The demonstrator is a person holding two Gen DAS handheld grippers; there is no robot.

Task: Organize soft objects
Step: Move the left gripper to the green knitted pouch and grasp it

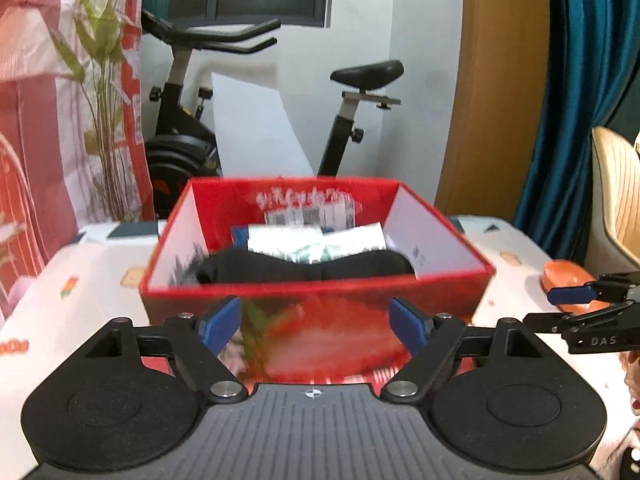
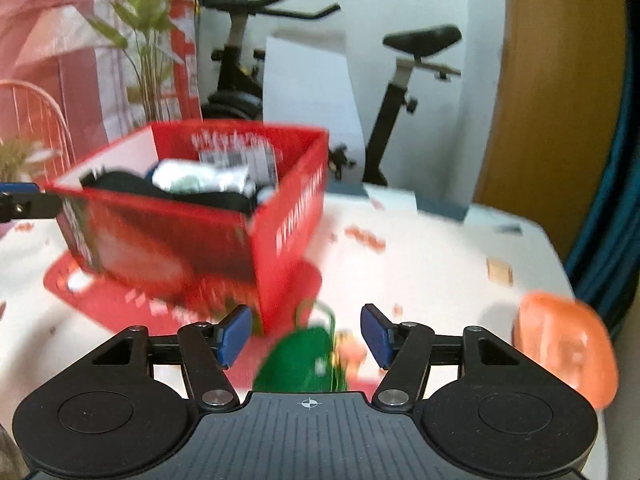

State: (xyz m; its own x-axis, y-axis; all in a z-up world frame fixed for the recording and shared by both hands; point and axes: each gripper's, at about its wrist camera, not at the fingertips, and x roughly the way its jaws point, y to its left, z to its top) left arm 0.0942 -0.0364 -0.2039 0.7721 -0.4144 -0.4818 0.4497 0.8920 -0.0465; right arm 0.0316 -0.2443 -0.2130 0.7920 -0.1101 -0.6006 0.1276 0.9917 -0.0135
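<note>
Our red box (image 1: pixel 316 292) at twelve o'clock already holds black cloth (image 1: pixel 304 268) and white packs (image 1: pixel 316 240); our left gripper (image 1: pixel 316 324) and right gripper (image 2: pixel 306 334) gape wide, holding nothing; a green pouch (image 2: pixel 300 360) and an orange thing (image 2: pixel 564 344) at three o'clock wait outside on the table (image 2: pixel 420 264).

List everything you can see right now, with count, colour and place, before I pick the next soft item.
Box: 1, red, centre of the table.
Dark cloth: 1, black, inside the box at the front.
Packets: several, white and pale green, in the box behind the cloth; count blurred.
Green item: 1, green, on the table between the right gripper's fingers.
Orange item: 1, orange, on the table's right edge.
Tablecloth: 1, white with small prints.
Red mat: 1, under the box.
Exercise bike: 1, black and white, behind the table.
Plant: 1, green, back left.
Left gripper: open, empty.
Right gripper: open.
</note>
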